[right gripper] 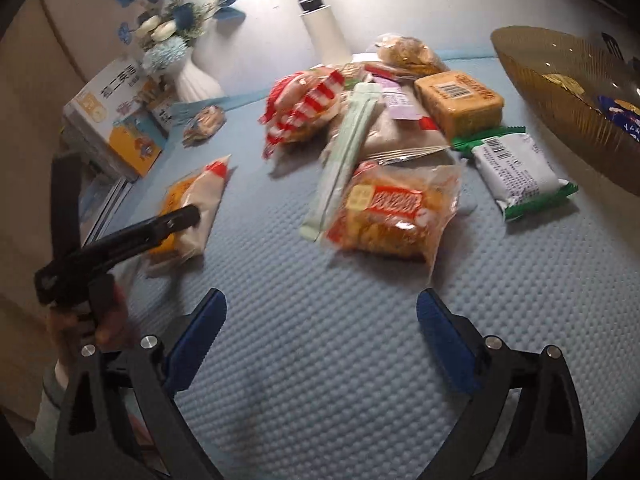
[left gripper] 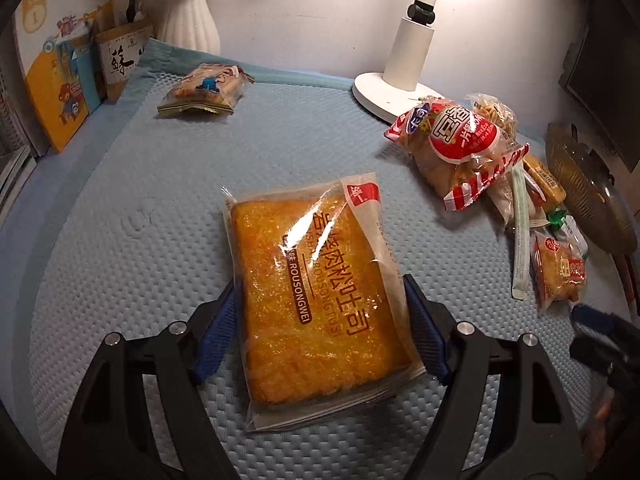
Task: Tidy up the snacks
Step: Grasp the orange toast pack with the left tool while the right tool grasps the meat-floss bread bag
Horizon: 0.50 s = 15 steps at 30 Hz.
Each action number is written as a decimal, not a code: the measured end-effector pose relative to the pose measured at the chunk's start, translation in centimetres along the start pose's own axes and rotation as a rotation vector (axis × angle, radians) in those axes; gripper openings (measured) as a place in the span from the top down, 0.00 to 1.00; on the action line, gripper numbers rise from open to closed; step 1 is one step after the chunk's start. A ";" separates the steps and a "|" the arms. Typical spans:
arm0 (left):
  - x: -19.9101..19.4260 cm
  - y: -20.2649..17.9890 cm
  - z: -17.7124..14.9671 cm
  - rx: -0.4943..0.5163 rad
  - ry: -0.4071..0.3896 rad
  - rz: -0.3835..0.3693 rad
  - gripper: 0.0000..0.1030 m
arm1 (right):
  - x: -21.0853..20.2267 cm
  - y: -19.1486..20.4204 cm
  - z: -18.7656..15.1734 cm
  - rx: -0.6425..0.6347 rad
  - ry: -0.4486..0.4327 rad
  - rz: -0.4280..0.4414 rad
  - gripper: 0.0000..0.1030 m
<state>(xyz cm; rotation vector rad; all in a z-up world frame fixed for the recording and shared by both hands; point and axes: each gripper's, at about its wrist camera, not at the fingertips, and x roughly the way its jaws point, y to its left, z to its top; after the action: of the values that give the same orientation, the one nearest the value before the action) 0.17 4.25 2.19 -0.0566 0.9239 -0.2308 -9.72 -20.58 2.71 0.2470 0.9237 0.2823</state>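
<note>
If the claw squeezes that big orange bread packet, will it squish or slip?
Probably squish a bit: the bread packet looks like soft toast sealed in thin film. The glossy wrapper shows glare, so it may slide against the left claw fingers. It likely weighs little, and its flat shape shouldn't roll.

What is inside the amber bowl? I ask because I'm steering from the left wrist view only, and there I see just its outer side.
Observer: The right wrist view looks over the rim of the amber bowl. A blue packet lies inside.
Operator: Is the right gripper carrying anything?
Observer: No. The right gripper is open, with only the bare mat between its fingers.
Operator: Which snack lies nearest the bowl?
Observer: A green-and-white packet, barcode up, on the mat beside the bowl.
</note>
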 end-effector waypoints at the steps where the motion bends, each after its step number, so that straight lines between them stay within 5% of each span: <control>1: 0.0 0.0 0.1 -0.002 -0.003 0.000 0.25 | -0.5 0.7 -0.3 -0.030 0.000 0.016 0.07; 3: 0.2 -0.7 0.0 0.009 -0.013 0.012 0.25 | -1.9 1.3 -0.4 -0.075 -0.034 0.012 0.07; 6: 0.4 -1.2 -0.1 0.021 -0.019 0.022 0.24 | -3.1 1.0 1.0 -0.157 -0.100 -0.104 0.07; 10: 0.2 -0.9 -0.6 0.009 -0.014 0.017 0.22 | -1.1 -0.1 4.0 -0.330 -0.070 -0.214 0.07; 15: 0.1 -1.1 -0.8 0.023 -0.023 0.031 0.21 | 1.4 -1.6 6.1 -0.380 -0.006 -0.106 0.06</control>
<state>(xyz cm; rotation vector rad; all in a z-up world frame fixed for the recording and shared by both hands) -0.64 3.16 1.78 -0.0240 0.8981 -0.2117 -3.77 -22.13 4.62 -0.1508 0.8555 0.3526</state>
